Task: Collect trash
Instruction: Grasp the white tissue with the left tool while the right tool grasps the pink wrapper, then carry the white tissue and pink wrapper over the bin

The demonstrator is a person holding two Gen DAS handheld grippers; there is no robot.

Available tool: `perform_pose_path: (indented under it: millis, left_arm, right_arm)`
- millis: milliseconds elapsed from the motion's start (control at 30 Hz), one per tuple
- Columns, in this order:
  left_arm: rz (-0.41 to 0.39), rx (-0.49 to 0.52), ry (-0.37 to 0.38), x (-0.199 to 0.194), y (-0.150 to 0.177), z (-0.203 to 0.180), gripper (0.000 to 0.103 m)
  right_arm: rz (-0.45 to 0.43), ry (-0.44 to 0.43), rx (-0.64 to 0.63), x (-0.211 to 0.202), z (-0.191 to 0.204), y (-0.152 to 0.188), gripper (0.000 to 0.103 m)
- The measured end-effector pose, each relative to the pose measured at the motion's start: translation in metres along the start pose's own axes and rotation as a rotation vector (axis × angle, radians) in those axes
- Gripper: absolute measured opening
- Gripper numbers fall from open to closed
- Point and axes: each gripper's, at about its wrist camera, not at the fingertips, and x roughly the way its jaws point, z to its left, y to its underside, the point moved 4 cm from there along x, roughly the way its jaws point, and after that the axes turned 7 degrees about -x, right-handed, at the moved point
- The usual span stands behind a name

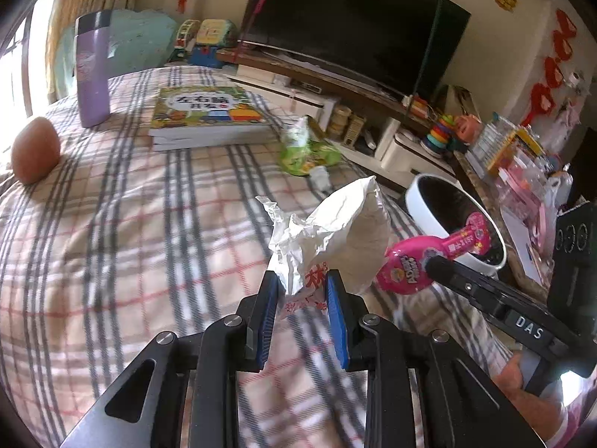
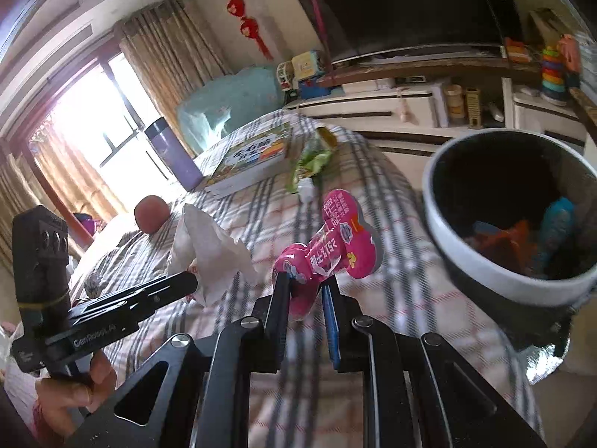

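Trash rides in both claws above the plaid bed [image 1: 112,224]: left claw [image 1: 302,283] pinches a crumpled white wrapper [image 1: 335,231] pointing up-right; right claw [image 2: 308,285] clamps a pink bone-shaped packet [image 2: 332,239], long axis slanting toward the white bin [image 2: 485,261] at right.

purple flask [image 1: 91,71] upright on plaid cloth [image 1: 112,224], book stack [image 1: 209,115] beside it, brown egg-shaped thing [image 1: 35,149] at left edge. dark TV [image 1: 354,22] behind.
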Motion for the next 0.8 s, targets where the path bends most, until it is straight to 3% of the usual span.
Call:
perform_pose_path:
  millis: [267, 800]
  left_arm:
    - [0.011, 0.069, 0.025, 0.000, 0.007, -0.036, 0.025]
    - [0.040, 0.166, 0.059, 0.007, 0.017, -0.089, 0.025]
  right_arm:
    - [-0.063, 0.077, -0.001, -0.038, -0.019, 0.004, 0.017]
    - [-0.110, 0.128, 0.038, -0.075, -0.051, 0.016, 0.017]
